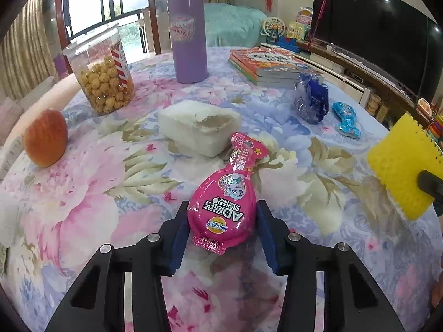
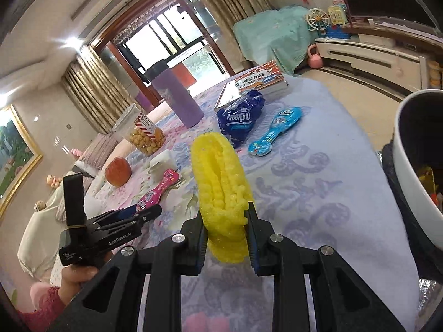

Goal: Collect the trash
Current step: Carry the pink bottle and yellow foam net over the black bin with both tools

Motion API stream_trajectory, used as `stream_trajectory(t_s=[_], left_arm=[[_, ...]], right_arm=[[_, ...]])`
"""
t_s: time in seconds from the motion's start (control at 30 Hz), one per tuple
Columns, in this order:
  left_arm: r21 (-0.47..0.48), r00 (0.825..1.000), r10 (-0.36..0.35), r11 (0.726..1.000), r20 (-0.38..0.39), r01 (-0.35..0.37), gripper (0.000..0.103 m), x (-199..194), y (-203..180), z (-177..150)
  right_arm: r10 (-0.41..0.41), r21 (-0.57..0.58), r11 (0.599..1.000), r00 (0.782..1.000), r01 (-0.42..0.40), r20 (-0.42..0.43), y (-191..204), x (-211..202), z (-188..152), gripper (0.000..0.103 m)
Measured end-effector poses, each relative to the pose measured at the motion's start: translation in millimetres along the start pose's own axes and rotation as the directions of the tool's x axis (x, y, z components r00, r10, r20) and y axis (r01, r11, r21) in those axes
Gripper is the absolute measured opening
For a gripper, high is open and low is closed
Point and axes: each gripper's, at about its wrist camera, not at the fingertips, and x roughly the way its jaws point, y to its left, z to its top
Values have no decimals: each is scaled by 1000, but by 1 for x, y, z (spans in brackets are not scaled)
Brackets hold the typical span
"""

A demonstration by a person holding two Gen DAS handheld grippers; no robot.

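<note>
While we look along the left gripper, we see its blue-padded fingers set on either side of the round end of a pink snack wrapper lying on the floral tablecloth; the pads are near the wrapper's edges, but we cannot tell whether they press on it. Just beyond the wrapper sits a white block, with an apple to the left, a popcorn tub and a purple tumbler further back, and a dark blue bag and a light blue wrapper to the right. A yellow sponge hangs at the right edge.

From the right wrist, we find the right gripper clamped on that yellow sponge, held above the cloth. A white bin, perhaps holding some scraps, stands at the right. The left gripper rests low beside the pink snack wrapper.
</note>
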Motion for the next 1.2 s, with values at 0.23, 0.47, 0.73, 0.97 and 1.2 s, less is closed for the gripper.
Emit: stream_trajectory(t_s=[0.23, 0.47, 0.73, 0.97, 1.2], left_arm=[[-37, 996, -79, 996, 32, 80, 45, -35, -22, -16], [-54, 985, -166, 984, 53, 169, 45, -64, -48, -25], [6, 980, -196, 981, 43, 196, 45, -75, -77, -26], [35, 977, -210, 977, 39, 209, 45, -81, -97, -25], [76, 973, -226, 972, 48, 222, 45, -88, -114, -18]], right_arm=[[-8, -8, 1000, 999, 8, 31, -1, -22, -6, 24], [-32, -4, 999, 998, 32, 48, -9, -41, -15, 24], [-59, 11, 998, 996, 58, 67, -21, -61, -23, 24], [-74, 17, 997, 993, 73, 89, -27, -77, -24, 24], [-96, 28, 995, 989, 94, 113, -34, -90, -23, 24]])
